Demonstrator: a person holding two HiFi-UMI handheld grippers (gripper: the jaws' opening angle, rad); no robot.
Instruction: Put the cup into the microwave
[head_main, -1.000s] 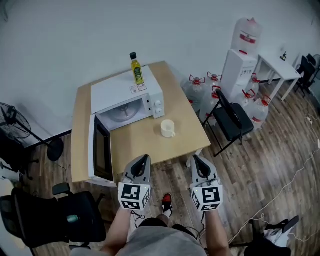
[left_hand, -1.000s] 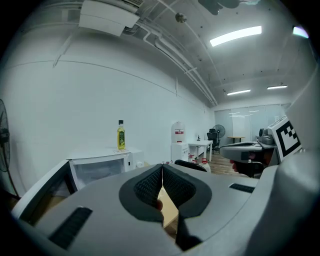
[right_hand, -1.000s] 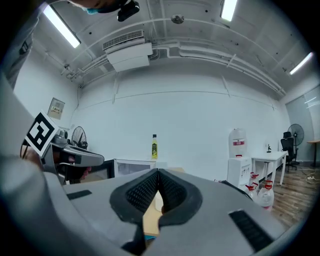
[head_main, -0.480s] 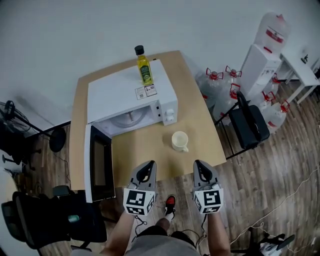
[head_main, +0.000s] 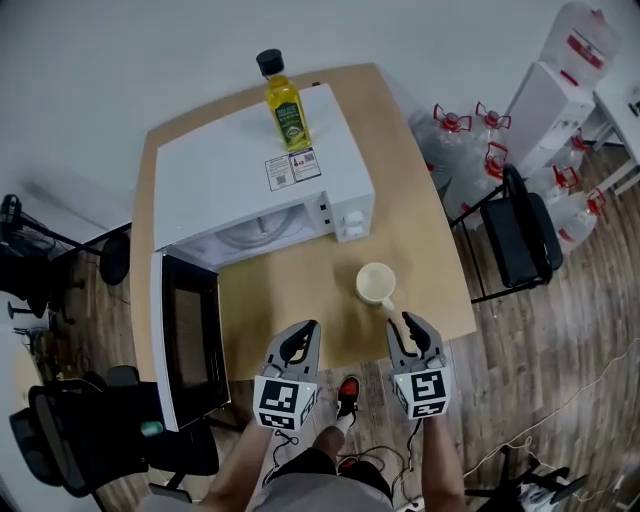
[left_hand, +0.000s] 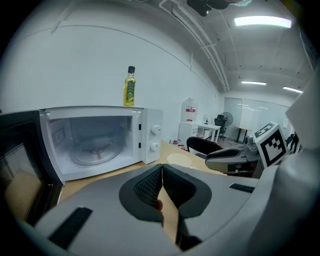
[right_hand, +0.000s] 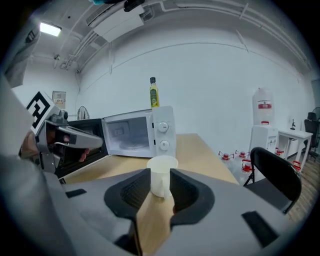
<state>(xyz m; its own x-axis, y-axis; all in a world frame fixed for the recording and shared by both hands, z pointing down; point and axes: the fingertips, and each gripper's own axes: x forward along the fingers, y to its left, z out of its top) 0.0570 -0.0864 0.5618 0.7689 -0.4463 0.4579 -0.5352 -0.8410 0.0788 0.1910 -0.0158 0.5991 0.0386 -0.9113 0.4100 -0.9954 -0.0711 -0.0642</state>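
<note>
A cream cup (head_main: 376, 284) stands upright on the wooden table (head_main: 300, 290), in front of the white microwave (head_main: 260, 170). The microwave's door (head_main: 185, 340) hangs open to the left and the cavity (left_hand: 95, 145) is empty. My right gripper (head_main: 415, 330) is just short of the cup's handle. Its jaws have just been opening and now stand apart; the cup (right_hand: 162, 162) shows ahead through the gap, with the pads off it. My left gripper (head_main: 300, 345) hovers over the table's front edge, shut with nothing in it (left_hand: 161, 167).
A yellow oil bottle (head_main: 283, 108) stands on top of the microwave. A black folding chair (head_main: 525, 235), water jugs (head_main: 460, 130) and a dispenser (head_main: 560, 85) stand to the right of the table. A black office chair (head_main: 90, 440) sits by the open door.
Both grippers have moved forward and down to the table's front edge, and the table fills more of the view. The right jaws have come apart close to the cup.
</note>
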